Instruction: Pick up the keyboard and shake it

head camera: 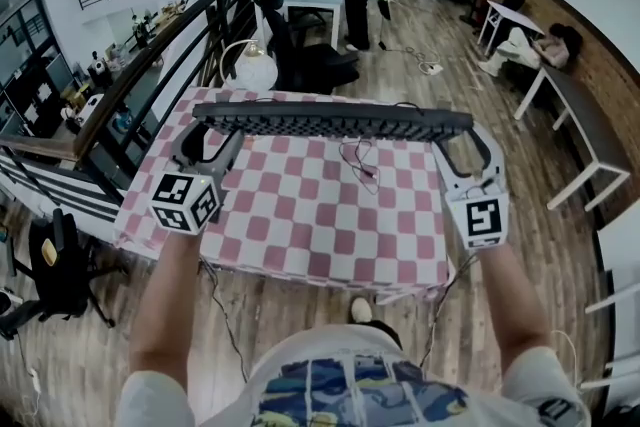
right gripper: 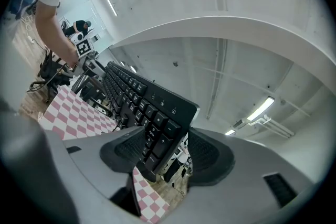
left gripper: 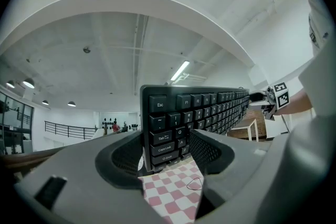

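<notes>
Aloft, left tongs (head camera: 212,131) and right tongs (head camera: 458,137) clamp the keyboard (head camera: 330,122) (both ends).

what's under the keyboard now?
Checked tablecloth with a thin cable on it; the keyboard hangs above, clamped by left gripper and right gripper. Cloth directly behind it in the head view is hidden.
</notes>
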